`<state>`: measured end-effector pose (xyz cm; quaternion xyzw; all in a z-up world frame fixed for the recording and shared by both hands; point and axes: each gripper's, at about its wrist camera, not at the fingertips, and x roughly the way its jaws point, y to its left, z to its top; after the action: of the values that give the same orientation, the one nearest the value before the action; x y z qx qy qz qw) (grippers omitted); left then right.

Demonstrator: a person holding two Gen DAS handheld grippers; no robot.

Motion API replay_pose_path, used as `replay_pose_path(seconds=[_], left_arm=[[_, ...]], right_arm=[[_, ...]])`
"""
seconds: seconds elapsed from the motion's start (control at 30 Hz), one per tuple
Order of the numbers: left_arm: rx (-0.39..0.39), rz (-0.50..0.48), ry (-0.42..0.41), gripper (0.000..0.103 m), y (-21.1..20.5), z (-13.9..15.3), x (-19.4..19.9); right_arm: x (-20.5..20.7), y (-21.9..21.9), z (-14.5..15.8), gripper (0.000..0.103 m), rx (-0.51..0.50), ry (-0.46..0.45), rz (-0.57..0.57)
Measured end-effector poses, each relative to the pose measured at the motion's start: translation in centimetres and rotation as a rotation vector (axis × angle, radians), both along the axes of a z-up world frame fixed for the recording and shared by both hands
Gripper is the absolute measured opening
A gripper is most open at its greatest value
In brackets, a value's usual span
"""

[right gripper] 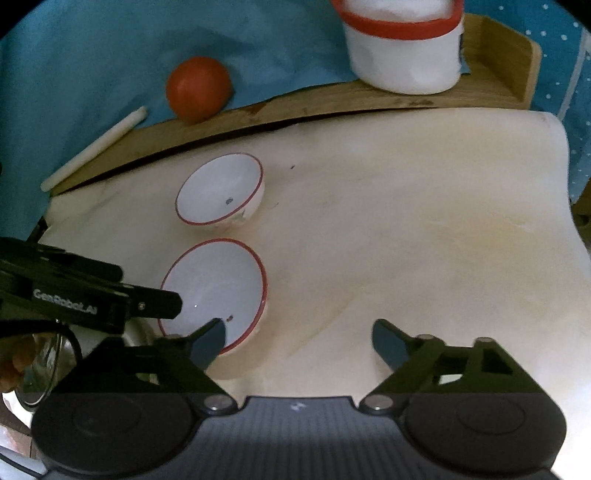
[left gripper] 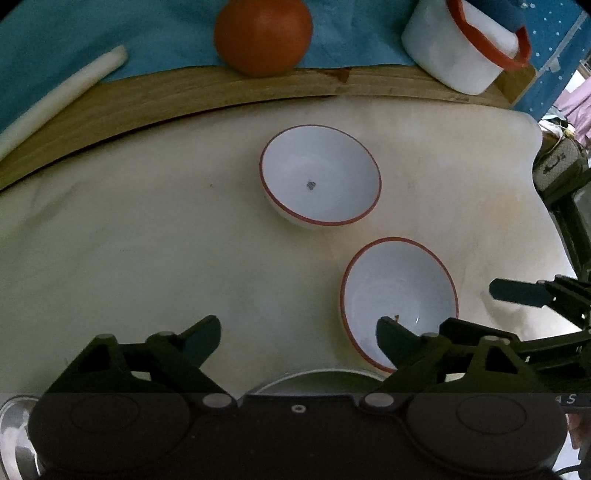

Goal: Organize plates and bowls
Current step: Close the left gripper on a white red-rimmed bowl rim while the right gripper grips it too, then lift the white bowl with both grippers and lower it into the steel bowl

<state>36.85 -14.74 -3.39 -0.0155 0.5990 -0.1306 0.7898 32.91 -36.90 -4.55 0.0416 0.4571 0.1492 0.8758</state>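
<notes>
Two white bowls with red rims stand on the cream table top. The far bowl [left gripper: 320, 174] [right gripper: 220, 189] stands alone in the middle. The near bowl [left gripper: 399, 295] [right gripper: 216, 288] is close to both grippers. My left gripper [left gripper: 298, 336] is open and empty; its right finger tip overlaps the near bowl's rim. My right gripper [right gripper: 298, 338] is open and empty; its left finger tip overlaps the same bowl's near rim. The edge of a plate [left gripper: 314, 378] shows just below the left gripper.
A wooden board [left gripper: 184, 96] [right gripper: 332, 99] runs along the table's far edge, with an orange ball [left gripper: 263, 35] [right gripper: 198, 88], a white stick [left gripper: 59, 99] [right gripper: 96, 147] and a red-rimmed white container [left gripper: 461, 48] [right gripper: 406, 48] on it. Blue cloth lies behind. A metal dish [left gripper: 14, 435] sits lower left.
</notes>
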Motion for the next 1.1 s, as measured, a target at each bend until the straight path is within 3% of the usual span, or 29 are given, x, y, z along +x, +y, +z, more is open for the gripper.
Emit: replay_pose_path(seconds=[0.3,0.67,0.8,1.1], left_arm=[[-0.052,-0.006,0.004,0.072,0.2,0.0,-0.1],[-0.13,-0.05,0.02,0.015,-0.1,-0.3,-0.1],[-0.158,-0.035,0.017,0.011,0.3,-0.2,-0.3],[-0.196,0.005,-0.008,0.008,1.1,0.3,-0.6]], right_arm=[[0.8,0.3,-0.4,0.071,0.03,0.026,0.014],[1.5,0.7,-0.7,0.029,0.116,0.062,0.028],[1.6,0.7,-0.9,0.021,0.157,0.081,0.024],[1.1,1.0,-0.6,0.018,0.163,0.071,-0.006]])
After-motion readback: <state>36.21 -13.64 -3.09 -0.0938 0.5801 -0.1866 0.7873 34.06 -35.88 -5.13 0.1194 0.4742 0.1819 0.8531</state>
